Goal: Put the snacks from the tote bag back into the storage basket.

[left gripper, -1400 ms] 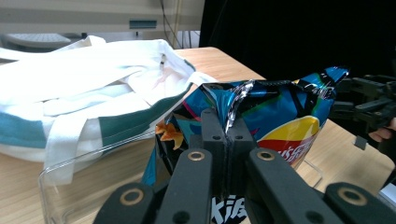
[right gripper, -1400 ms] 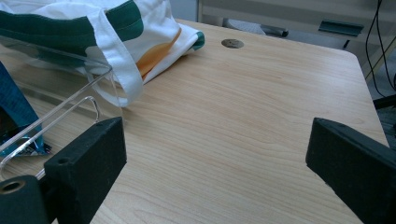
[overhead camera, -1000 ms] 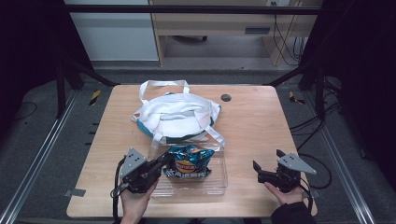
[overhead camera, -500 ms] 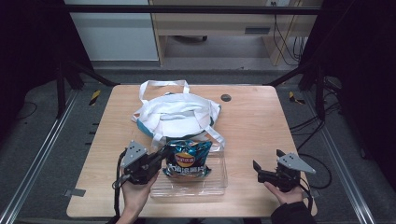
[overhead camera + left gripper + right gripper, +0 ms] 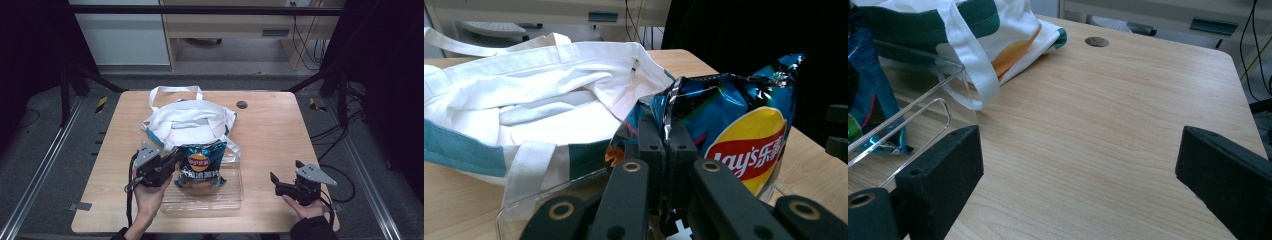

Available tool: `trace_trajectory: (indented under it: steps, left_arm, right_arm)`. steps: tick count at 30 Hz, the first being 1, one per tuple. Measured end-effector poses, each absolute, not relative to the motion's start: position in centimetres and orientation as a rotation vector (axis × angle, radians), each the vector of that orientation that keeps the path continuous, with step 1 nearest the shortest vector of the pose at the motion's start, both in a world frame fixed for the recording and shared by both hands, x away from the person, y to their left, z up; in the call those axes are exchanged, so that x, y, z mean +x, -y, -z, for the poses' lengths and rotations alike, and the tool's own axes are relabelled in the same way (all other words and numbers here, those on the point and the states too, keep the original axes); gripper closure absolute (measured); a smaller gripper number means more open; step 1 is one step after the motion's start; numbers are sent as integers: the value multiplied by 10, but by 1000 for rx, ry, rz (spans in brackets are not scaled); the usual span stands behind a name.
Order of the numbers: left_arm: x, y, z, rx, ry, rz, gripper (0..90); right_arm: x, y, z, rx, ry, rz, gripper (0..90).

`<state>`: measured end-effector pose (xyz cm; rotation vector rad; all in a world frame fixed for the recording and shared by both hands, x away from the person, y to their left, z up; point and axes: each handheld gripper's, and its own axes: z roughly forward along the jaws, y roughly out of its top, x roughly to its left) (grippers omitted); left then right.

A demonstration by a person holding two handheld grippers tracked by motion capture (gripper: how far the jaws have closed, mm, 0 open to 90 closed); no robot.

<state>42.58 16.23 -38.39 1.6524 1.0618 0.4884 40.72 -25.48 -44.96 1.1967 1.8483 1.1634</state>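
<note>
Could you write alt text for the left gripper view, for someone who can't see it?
Two black fingers of the left gripper pinch the crinkled edge of a blue Lay's chip bag, held upright over a clear plastic tray. Behind it, a white tote bag with teal trim lies slumped on the wooden table.

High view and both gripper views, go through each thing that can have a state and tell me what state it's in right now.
Left gripper: shut, pinching the chip bag's top corner.
Right gripper: open, nothing between its jaws, low over bare table.
Chip bag: sealed, held tilted up, its lower end in the clear tray.
Clear tray: upright on the table, open-topped.
Tote bag: lying slumped and flat, mouth toward the tray, handles loose.
</note>
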Motion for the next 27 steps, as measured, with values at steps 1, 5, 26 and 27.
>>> trace_trajectory:
  steps: [1,5,26,27]
  left_arm:
    - [427,-162,384,1654,-1062,-490,873]
    - [433,-162,384,1654,-1064,-492,871]
    - [454,-163,385,1657,-1043,-496,785]
    - [455,-163,385,1655,-1043,-499,770]
  right_arm:
    - [407,255,450,1197,-1849,-1163,53]
    - [408,255,450,1198,-1849,-1163,54]
    - [410,254,451,1207,-1857,-1154,54]
    - [410,254,451,1206,-1858,-1150,54]
